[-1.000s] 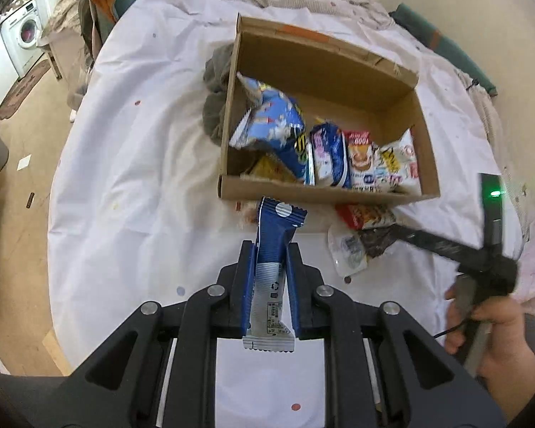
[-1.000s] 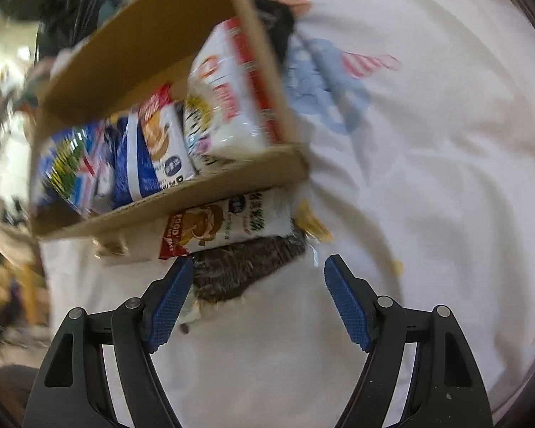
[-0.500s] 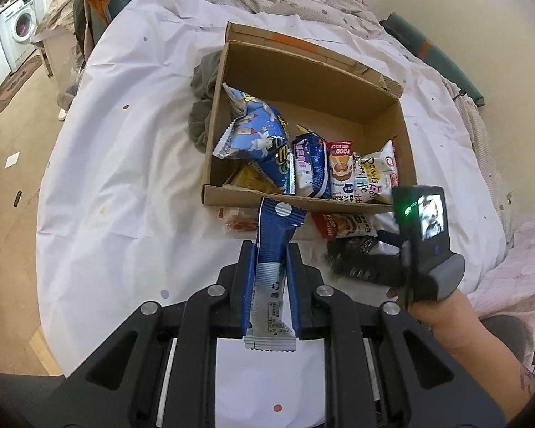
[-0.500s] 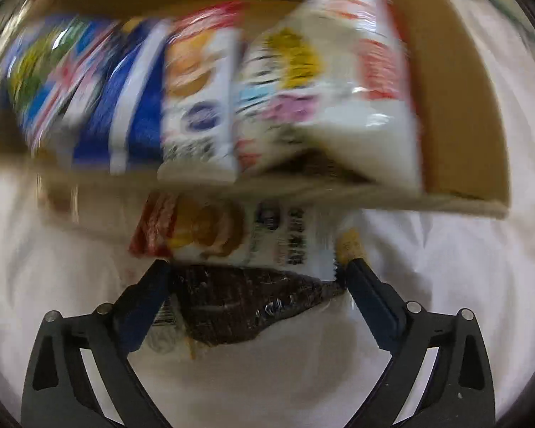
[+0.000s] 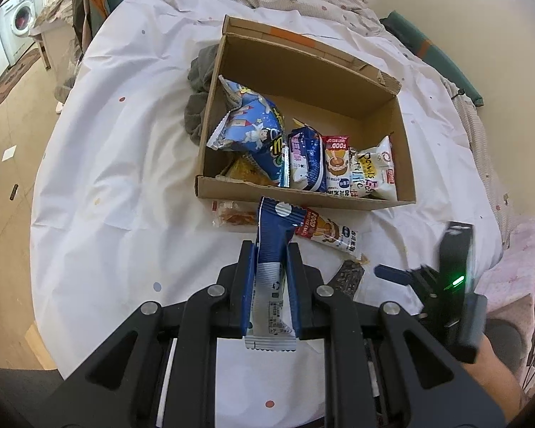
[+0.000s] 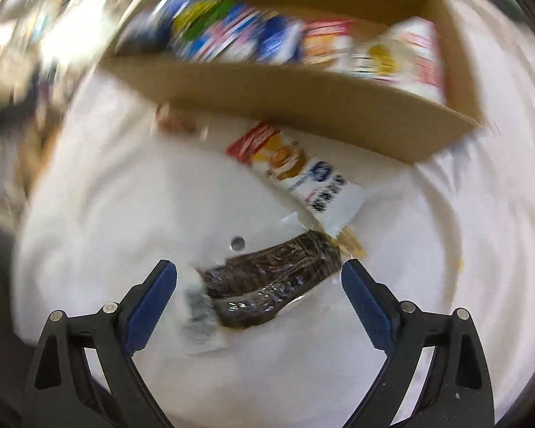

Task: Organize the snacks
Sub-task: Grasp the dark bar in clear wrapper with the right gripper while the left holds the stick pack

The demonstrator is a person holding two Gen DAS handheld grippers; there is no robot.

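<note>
White sheet over a bed (image 5: pixel 107 178). Nearest: left gripper (image 5: pixel 270 278) clamped on a blue wrapper (image 5: pixel 271 249); right gripper (image 6: pixel 258 278), jaws just opened wide, straddling a dark snack pack (image 6: pixel 271 285), untouched. Beyond: rice-cake packet (image 6: pixel 296 167), then half-filled cardboard box (image 5: pixel 303 198). Likely next: close, lift, carry boxward.

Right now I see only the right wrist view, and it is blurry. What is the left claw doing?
Observer: The left claw is shut on a blue wrapper, short of the box.
Operator: Is the box full?
Observer: No. Its packets line the near wall; the far half of its floor is bare.
Operator: Anything beside it that I miss?
Observer: A grey cloth is bunched against its left wall.
</note>
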